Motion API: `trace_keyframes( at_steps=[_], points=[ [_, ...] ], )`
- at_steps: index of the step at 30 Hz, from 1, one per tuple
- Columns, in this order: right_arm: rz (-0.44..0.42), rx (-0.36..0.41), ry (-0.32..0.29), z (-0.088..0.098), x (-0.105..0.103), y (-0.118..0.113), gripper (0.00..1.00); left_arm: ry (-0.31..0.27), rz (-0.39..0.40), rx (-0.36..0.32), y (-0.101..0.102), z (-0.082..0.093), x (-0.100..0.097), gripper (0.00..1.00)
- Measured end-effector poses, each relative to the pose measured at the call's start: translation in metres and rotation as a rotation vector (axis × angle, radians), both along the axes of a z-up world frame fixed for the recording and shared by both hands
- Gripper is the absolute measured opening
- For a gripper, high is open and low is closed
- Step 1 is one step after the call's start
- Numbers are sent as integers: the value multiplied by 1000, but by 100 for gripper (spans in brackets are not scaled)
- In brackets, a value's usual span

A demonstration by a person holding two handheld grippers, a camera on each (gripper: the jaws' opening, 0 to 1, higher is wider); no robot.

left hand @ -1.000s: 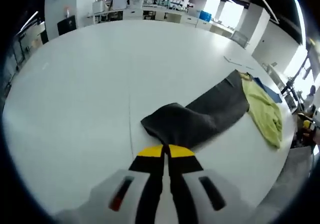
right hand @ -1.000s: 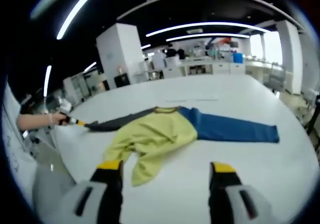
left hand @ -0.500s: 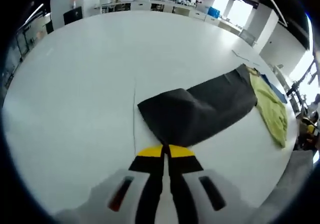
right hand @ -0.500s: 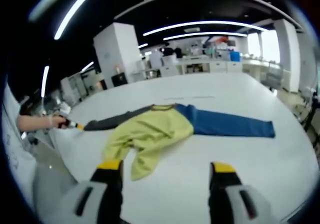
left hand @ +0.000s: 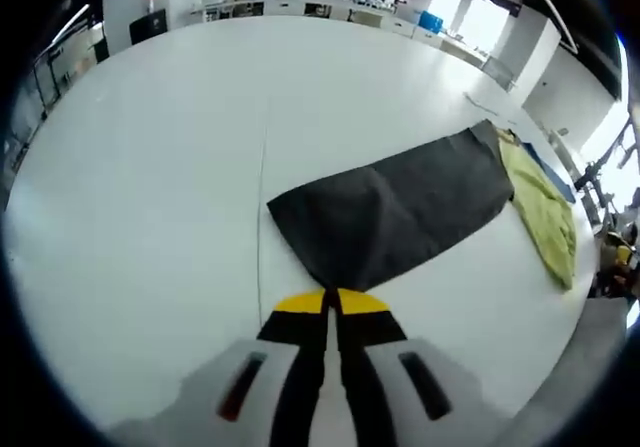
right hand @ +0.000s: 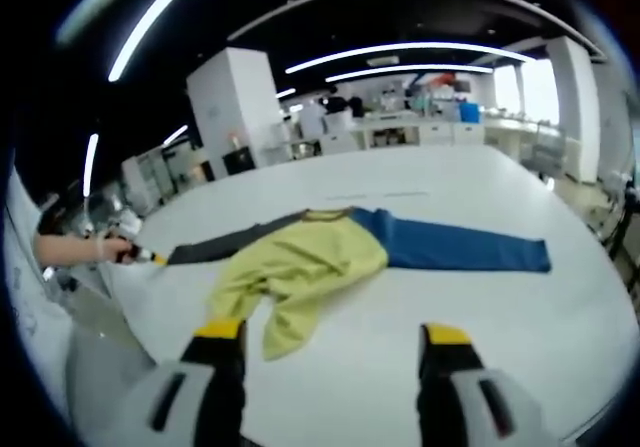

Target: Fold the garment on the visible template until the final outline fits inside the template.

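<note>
A wide white counter [right hand: 560,317] spreads across an open workshop hall. Long strip lights [right hand: 420,49] curve over a dark ceiling. A white block-shaped partition [right hand: 238,92] stands behind the counter, with cluttered white benches [right hand: 400,127] beyond it. Bright windows [right hand: 545,92] glow beside a white pillar [right hand: 580,107] at the far end.

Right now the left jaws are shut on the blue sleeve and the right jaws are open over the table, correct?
Not quite: in the left gripper view the left gripper is shut on the dark grey fabric sleeve, not blue. The right gripper is open over the white table.
</note>
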State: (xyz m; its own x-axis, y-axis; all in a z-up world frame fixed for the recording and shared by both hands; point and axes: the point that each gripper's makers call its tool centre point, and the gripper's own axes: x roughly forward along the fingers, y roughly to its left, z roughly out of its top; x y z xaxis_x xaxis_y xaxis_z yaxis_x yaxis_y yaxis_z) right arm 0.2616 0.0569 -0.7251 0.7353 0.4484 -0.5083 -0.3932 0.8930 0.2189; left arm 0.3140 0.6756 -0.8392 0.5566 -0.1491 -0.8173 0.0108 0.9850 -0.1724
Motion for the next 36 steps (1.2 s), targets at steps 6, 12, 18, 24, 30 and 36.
trace_keyframes(
  at_steps=[6, 12, 18, 24, 30, 36],
  points=[
    [-3, 0, 5, 0, -4, -6, 69, -38, -14, 33, 4, 3, 4, 3],
    [-9, 3, 8, -3, -4, -11, 69, -108, -30, 70, 4, 17, 8, 28],
    [-1, 13, 10, -4, -5, -8, 69, -153, -88, 53, -23, 34, -1, 55],
    [9, 13, 1, -2, -2, -9, 71, -141, -176, 5, -55, 48, -2, 75],
    [13, 18, -3, 0, -1, -10, 78, -141, -226, -25, -72, 53, -4, 87],
    [30, 14, 0, 3, -3, -8, 86, -158, -262, -44, -107, 68, -22, 87]
  ],
)
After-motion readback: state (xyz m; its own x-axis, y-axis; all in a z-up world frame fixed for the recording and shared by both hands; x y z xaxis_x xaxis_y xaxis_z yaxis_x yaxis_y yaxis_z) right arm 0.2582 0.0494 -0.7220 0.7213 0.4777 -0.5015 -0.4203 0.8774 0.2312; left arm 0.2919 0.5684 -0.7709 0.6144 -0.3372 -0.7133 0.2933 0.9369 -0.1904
